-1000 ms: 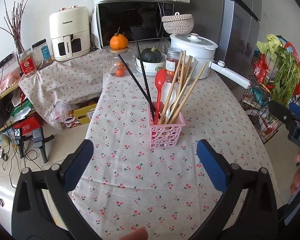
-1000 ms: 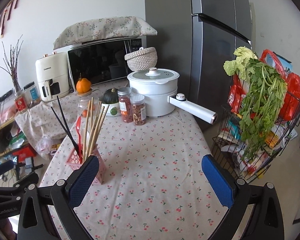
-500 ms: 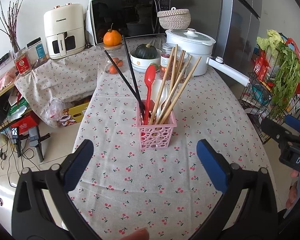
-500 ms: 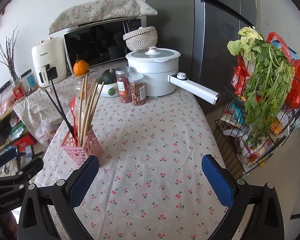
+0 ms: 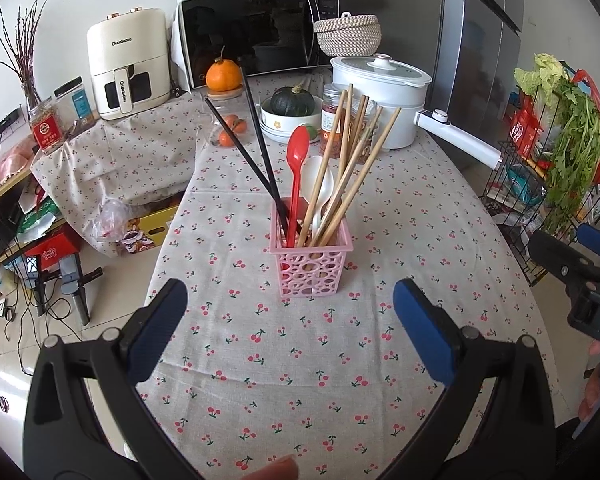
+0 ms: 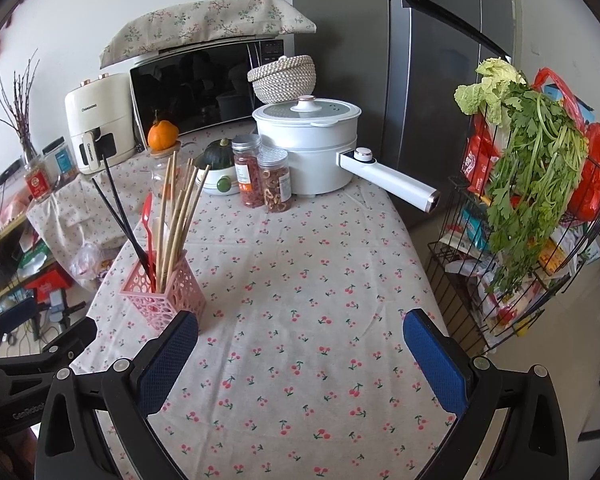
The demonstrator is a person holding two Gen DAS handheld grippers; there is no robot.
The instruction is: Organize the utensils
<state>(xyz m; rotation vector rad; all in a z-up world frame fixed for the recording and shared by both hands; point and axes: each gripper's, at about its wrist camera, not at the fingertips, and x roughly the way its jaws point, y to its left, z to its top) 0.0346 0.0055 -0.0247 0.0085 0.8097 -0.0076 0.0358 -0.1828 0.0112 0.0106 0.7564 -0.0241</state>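
Cherry-print tablecloth (image 5: 300, 360) covers a kitchen table where both handheld grippers hang with jaws spread wide and nothing between their blue pads. From the left wrist view, the left gripper (image 5: 290, 320) faces a pink perforated utensil holder (image 5: 311, 264) standing on the cloth just beyond its fingertips, apart from them. Upright or leaning in the holder are wooden chopsticks (image 5: 352, 160), a pair of black chopsticks (image 5: 256, 152), a red plastic spoon (image 5: 297, 160) and a white spoon (image 5: 318, 184). The right gripper (image 6: 300, 344) hovers over bare cloth, the holder sitting just beyond its left pad. Farther back stand two spice jars (image 6: 260, 176), a white electric pot (image 6: 308, 148) with a long handle, a dark green squash in a bowl (image 5: 292, 102), a microwave (image 5: 252, 36) and an air fryer (image 5: 128, 60). A wire rack of leafy greens (image 6: 532, 184) stands off the table's right edge.
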